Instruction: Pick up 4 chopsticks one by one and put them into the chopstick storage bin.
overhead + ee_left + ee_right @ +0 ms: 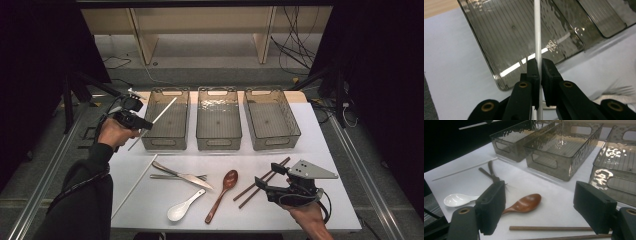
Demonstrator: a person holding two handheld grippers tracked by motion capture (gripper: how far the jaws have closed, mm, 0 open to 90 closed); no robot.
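Observation:
My left gripper (pixel 145 124) is shut on a white chopstick (pixel 159 119), held in the air over the near left corner of the left bin (pixel 167 118). In the left gripper view the white chopstick (pixel 537 32) runs up from between the closed jaws (pixel 540 65) across the smoked bin (pixel 506 37). A second white chopstick (pixel 134 185) lies on the table at the left. My right gripper (pixel 262 178) stands open near the front right, over two brown chopsticks (pixel 262 181). Between its pads lies a brown chopstick (pixel 549 228), untouched.
Three smoked plastic bins stand in a row at the back: left, middle (pixel 218 117), right (pixel 271 117). On the white table (pixel 320 150) lie a knife (pixel 182 175), a fork (pixel 176 177), a white soup spoon (pixel 183 207) and a wooden spoon (pixel 222 194).

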